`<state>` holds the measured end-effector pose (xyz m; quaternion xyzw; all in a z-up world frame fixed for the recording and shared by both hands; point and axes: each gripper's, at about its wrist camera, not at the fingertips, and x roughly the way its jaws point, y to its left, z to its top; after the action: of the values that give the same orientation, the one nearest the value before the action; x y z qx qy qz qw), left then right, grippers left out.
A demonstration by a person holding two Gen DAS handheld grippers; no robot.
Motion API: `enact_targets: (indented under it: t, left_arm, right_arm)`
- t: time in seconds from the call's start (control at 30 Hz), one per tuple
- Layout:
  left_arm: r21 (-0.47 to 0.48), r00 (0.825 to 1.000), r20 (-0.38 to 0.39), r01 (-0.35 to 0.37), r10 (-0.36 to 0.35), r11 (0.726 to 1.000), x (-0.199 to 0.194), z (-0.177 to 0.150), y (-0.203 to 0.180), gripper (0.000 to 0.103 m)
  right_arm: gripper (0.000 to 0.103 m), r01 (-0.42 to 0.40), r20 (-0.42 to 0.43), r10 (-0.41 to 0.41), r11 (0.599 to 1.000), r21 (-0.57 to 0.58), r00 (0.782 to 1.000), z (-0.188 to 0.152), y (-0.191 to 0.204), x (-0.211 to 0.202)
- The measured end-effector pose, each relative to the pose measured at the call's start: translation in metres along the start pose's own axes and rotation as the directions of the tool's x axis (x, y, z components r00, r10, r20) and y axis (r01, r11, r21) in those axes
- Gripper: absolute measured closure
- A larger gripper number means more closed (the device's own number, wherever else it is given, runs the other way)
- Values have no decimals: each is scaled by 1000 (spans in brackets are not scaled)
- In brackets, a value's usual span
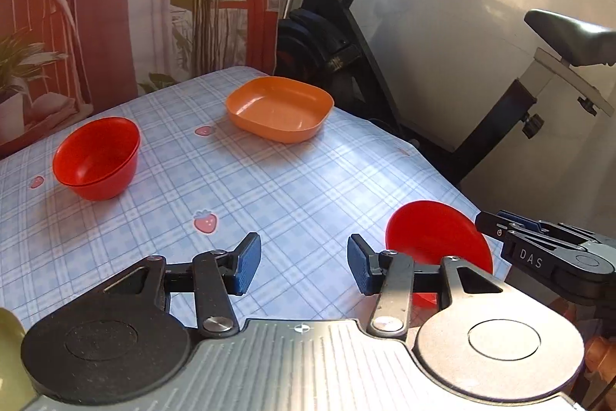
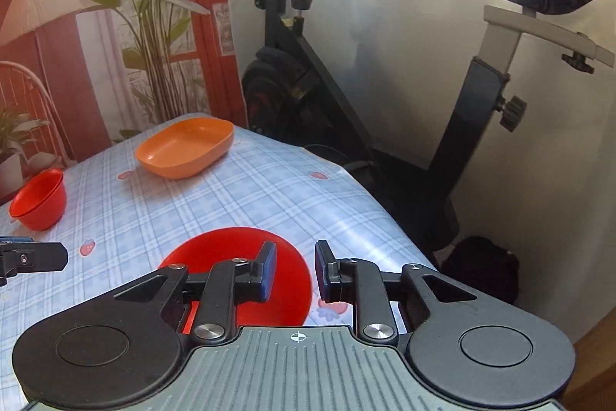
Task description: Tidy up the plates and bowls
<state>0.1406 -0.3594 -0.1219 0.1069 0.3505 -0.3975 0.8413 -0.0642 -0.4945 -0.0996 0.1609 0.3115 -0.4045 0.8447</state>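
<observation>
A red round plate (image 2: 231, 249) lies near the table's right front edge; it also shows in the left wrist view (image 1: 431, 234). My right gripper (image 2: 295, 268) is open, its jaws astride the plate's right rim, not closed on it. My left gripper (image 1: 304, 262) is open and empty above the tablecloth, left of the plate. A red bowl (image 1: 98, 156), seemingly two stacked, stands at the left, also in the right wrist view (image 2: 38, 199). An orange rounded-square dish (image 1: 279, 108) sits at the far side, also in the right wrist view (image 2: 186, 147).
The table (image 1: 269, 187) has a blue plaid cloth with strawberry prints. An exercise bike (image 2: 385, 83) stands close beyond the table's right edge. A printed backdrop with plants (image 1: 115, 6) hangs behind the table. The right gripper shows at the right in the left wrist view (image 1: 539, 249).
</observation>
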Motion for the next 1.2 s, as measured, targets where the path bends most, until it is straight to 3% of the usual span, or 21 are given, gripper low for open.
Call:
enact_targets:
  t: [0.2,0.43,0.6,0.8,0.9,1.03,1.2]
  left_arm:
    - [26,997,-34,69,-68,997,23,-3,-18,51]
    - [-45,990,-93,98,-102,994,43,-6,-10,51]
    - [-84,986,-113,117,-126,990,48,-9,-3,51]
    - [-111,985,-116,117,-130,987,45,-19,5,53]
    - [-143,984,-119,112,-129,983,42,-21,12,61]
    - [-173,991,-94,82,-99,982,30,-21,23,67]
    - [-196,996,-43,69,-79,978,5,-15,35,68]
  right_arm:
    - [81,-36,-57,38,998,46,998,-14,-11,11]
    - [91,-81,-79,84,996,49,993,-18,-7,14]
    - [93,-129,-91,133,991,42,987,-18,2,14]
    - [94,-207,-112,208,978,17,972,-19,24,13]
    - [94,-223,-116,222,975,3,968,-19,35,12]
    - [94,-246,-118,243,969,-10,963,-14,48,8]
    - [94,-282,-106,279,959,-21,955,-3,63,3]
